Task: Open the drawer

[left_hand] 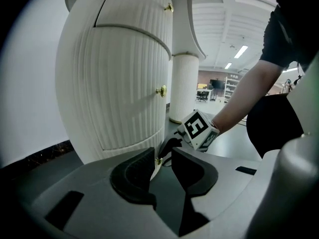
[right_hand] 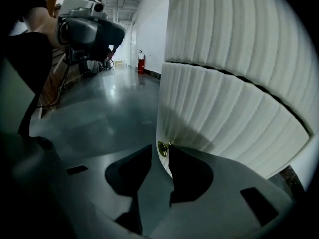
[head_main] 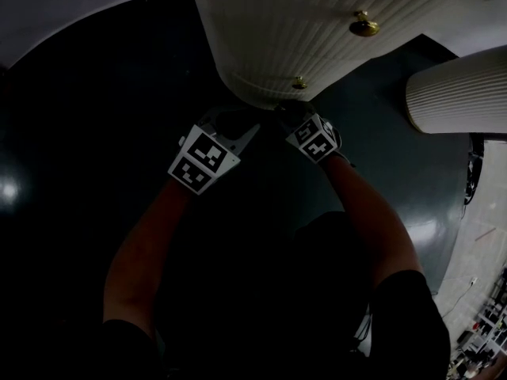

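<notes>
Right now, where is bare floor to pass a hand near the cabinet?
Free: dark grey floor left of the white ribbed cabinet, and the strip between it and the white ribbed column. Crowded: the left tool and right tool by the lowest small brass knob.

White ribbed bottom drawer (right_hand: 224,128), curved front, small brass knob (right_hand: 162,148), closed

1. The head view is dim; the dark floor (head_main: 79,133) swallows detail, with one glare spot at the left.
2. Ceiling strip lights (left_hand: 240,51) brighten the white cabinet (left_hand: 124,83).
3. Fisheye bending and black vignetting ring both gripper views.
</notes>
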Demonstrator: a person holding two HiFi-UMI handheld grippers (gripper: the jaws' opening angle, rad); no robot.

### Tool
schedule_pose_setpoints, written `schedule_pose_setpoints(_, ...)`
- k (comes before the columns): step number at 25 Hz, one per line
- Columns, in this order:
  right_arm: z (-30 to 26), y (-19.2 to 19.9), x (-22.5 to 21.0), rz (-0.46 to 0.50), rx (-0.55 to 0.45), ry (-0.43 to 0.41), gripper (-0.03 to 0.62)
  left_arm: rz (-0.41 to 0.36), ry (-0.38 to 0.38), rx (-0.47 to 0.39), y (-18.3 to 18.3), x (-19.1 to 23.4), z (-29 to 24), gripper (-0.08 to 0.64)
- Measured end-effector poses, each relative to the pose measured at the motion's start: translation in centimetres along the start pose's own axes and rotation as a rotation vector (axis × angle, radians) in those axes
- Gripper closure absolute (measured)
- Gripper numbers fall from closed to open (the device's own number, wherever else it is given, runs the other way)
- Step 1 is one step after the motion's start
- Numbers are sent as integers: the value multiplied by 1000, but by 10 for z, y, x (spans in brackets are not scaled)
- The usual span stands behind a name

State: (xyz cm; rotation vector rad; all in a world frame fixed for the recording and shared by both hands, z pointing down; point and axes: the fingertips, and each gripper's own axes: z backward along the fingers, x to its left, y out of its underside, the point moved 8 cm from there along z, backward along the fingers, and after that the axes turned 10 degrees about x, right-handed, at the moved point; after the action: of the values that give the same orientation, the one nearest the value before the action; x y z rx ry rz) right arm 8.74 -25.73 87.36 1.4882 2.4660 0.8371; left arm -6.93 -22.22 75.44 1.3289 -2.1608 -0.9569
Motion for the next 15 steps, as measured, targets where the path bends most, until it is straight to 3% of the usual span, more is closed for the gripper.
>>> schedule_pose_setpoints(4, -3, 0, 2, -2, -1, -5, 520, -5, -1, -6, -2, 0, 1, 449)
schedule_pose_setpoints(10, -5, -7, 4, 79, 44, -11, 522, -20, -2, 6, 2, 5, -3, 451)
schedule_pose_setpoints(15, -5, -6, 2, 77, 40, -10, 522, -21, -23, -45, -7, 13, -4, 453)
